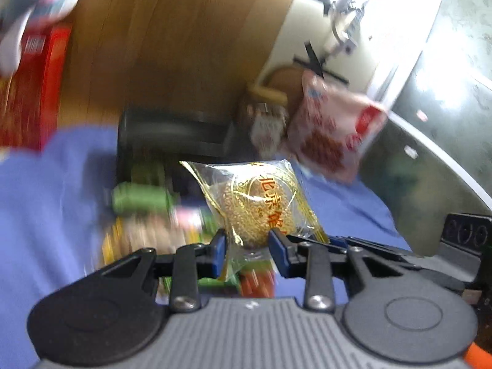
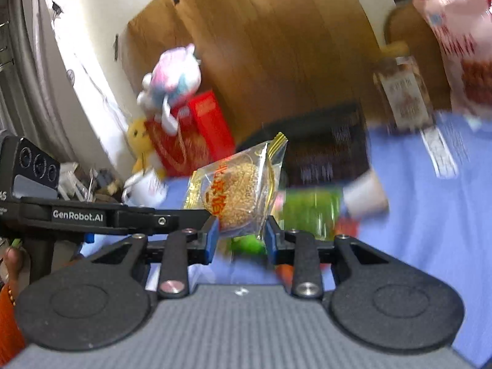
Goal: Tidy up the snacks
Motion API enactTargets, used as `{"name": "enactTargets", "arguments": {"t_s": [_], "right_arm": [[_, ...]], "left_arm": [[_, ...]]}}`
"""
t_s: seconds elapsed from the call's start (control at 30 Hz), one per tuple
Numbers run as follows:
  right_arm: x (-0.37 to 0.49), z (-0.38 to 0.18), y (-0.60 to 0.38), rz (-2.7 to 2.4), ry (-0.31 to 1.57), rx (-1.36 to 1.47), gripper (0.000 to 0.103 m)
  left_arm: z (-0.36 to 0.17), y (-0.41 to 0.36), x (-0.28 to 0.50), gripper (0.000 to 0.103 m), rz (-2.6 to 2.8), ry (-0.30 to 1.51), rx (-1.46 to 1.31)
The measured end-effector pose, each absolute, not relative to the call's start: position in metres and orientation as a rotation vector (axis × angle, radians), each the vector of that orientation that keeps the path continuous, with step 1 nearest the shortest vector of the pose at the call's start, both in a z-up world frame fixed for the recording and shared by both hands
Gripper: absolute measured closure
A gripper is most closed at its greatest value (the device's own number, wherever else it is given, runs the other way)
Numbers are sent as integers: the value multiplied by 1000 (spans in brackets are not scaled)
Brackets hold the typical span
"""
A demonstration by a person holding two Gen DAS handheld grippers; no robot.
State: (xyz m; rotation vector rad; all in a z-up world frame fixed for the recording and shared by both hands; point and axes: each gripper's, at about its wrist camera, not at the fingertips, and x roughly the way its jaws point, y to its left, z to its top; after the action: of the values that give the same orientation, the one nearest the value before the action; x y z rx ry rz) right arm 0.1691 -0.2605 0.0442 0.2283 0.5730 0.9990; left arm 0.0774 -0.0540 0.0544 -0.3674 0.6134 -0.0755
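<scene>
My left gripper (image 1: pixel 247 241) is shut on a clear gold-trimmed packet holding a round sesame pastry (image 1: pixel 258 203), held above the blue cloth (image 1: pixel 46 200). My right gripper (image 2: pixel 241 233) is shut on a second packet of the same sesame pastry (image 2: pixel 238 190), also lifted. A black basket (image 1: pixel 172 132) stands behind; it also shows in the right wrist view (image 2: pixel 323 150). Green snack packs (image 1: pixel 138 198) lie blurred on the cloth under the grippers; they also show in the right wrist view (image 2: pixel 310 212).
A red-and-white snack bag (image 1: pixel 332 132) and a brown jar (image 1: pixel 264 120) stand at the back right. A red box (image 2: pixel 190 132) with plush toys (image 2: pixel 175 73) is at the back left. A wooden panel (image 1: pixel 169 37) backs the table. The left gripper's body (image 2: pixel 77 215) reaches in from the left.
</scene>
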Motion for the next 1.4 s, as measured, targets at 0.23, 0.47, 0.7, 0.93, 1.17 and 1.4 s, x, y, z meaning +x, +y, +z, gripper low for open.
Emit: {"name": "enactTargets", "arguments": {"t_s": [0.23,0.47,0.7,0.93,1.17,1.4], "right_arm": [[270,56,-193,918,617,229,69],[312,31,-169,837,728,252,63],[286,44,-229,763,584,351,61],[246,12,-298,721,641,379,61],[238,-17,-301,700,774,386,61],[233,-19,-305,702,765,378,60]], "left_arm": [[62,-3,177,73,3,615,-400],[30,19,228,68,45,687,-448],[45,23,184,62,81,553,-411],[38,6,145,62,41,583,-390],[21,-12,130,62,-5,648,-459],[19,-86,169,62,-189,668,-155]]}}
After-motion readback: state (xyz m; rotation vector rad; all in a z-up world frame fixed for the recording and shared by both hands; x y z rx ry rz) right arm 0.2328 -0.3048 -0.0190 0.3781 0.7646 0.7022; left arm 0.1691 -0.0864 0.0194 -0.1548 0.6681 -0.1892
